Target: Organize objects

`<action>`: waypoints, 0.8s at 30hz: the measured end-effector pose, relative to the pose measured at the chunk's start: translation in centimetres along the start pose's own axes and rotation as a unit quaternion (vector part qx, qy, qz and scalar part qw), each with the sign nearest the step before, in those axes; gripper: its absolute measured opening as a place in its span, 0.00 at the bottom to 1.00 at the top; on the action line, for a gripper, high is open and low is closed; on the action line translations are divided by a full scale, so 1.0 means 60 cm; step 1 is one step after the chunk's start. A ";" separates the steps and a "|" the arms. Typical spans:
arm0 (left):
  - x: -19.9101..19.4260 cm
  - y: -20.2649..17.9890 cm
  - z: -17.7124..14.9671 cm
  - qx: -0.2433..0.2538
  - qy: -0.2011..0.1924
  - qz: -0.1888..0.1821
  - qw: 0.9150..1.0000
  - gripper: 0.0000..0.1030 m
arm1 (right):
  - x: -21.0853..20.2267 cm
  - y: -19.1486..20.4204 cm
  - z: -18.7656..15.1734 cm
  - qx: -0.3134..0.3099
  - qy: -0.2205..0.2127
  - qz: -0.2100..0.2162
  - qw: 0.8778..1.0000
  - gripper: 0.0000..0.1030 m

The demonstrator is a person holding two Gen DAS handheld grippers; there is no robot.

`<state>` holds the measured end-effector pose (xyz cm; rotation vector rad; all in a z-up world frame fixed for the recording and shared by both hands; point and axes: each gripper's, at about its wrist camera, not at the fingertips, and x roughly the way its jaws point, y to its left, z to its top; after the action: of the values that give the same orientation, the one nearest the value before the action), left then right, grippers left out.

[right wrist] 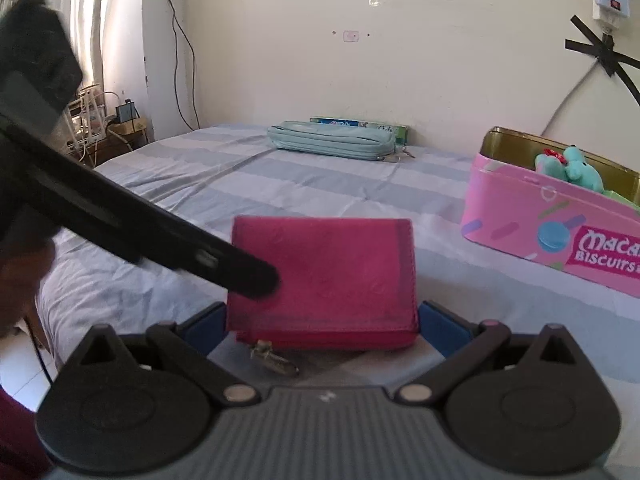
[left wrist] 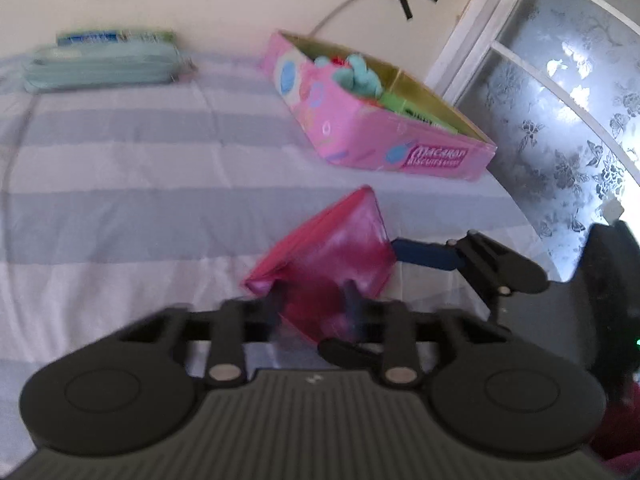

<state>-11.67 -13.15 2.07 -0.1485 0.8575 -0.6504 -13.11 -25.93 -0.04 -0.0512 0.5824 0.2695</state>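
left wrist view: the left gripper (left wrist: 316, 304) is seen with its jaws clenched on the near corner of a pink wallet (left wrist: 340, 252), though motion blur softens the fingers; the grip is drawn as tight as it gets. the wallet is shown tilted, one corner raised toward a pink biscuit tin (left wrist: 360, 128) lying farther back on the striped bed sheet (left wrist: 120, 168). a teal plush toy (left wrist: 356, 76) and something green are seen inside the open tin. a light teal pouch (left wrist: 104, 68) is laid at the far end of the bed by the wall, well apart from the tin, with a flat blue and green box (left wrist: 116, 36) just behind it. the right gripper (left wrist: 424, 256) is seen from the side, one blue finger touching the wallet's right edge.

in the right wrist view the wallet (right wrist: 344, 276) is held between the right gripper (right wrist: 322, 316) blue fingers (right wrist: 440, 324), one pressed at each side, so these jaws are grasping it across its width. a metal zip pull (right wrist: 276, 360) is seen hanging below the wallet. the left gripper's black arm (right wrist: 160, 236) is laid across the wallet's left part. the tin (right wrist: 552, 224) is seen at the right, apart from the wallet
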 end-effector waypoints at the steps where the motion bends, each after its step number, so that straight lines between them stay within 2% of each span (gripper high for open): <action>1: 0.006 0.003 0.003 -0.014 -0.001 0.000 1.000 0.27 | -0.003 0.001 -0.001 -0.004 -0.001 0.004 1.000 1.00; 5: 0.018 0.006 0.023 -0.012 -0.029 0.056 0.998 0.28 | -0.021 -0.016 -0.003 0.010 -0.012 0.029 0.999 1.00; 8: 0.017 0.006 0.025 -0.009 -0.023 0.050 0.998 0.28 | -0.028 -0.058 0.012 0.062 -0.032 0.046 0.997 1.00; 11: 0.014 0.010 0.027 -0.010 -0.023 0.050 0.998 0.29 | -0.014 -0.102 0.031 0.109 -0.028 0.060 0.992 0.97; 12: 0.013 0.010 0.029 -0.011 -0.023 0.051 0.998 0.29 | -0.004 -0.114 0.038 0.113 -0.023 0.064 0.991 0.95; 14: 0.009 0.011 0.030 -0.012 -0.024 0.051 0.998 0.33 | 0.017 -0.130 0.049 0.125 -0.005 0.068 0.990 0.81; 15: 0.003 0.013 0.028 -0.010 -0.025 0.053 0.998 0.33 | 0.027 -0.138 0.053 0.134 0.003 0.075 0.988 0.77; 17: 0.007 0.013 0.028 -0.009 -0.021 0.058 0.998 0.34 | 0.053 -0.148 0.057 0.151 0.014 0.105 0.983 0.61; 19: 0.014 0.015 0.027 -0.014 -0.010 0.044 0.999 0.31 | 0.076 -0.144 0.052 0.165 0.030 0.131 0.977 0.49; 22: 0.012 0.002 0.035 0.004 -0.009 0.062 0.998 0.30 | 0.068 -0.138 0.053 0.155 0.019 0.125 0.980 0.46; 24: -0.008 -0.019 0.062 0.026 -0.030 0.054 0.998 0.28 | 0.043 -0.146 0.065 0.147 -0.001 0.122 0.982 0.43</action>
<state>-9.68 -14.29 5.28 -0.0731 0.7848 -0.5646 -6.65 -33.30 1.54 0.3089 0.6213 0.4185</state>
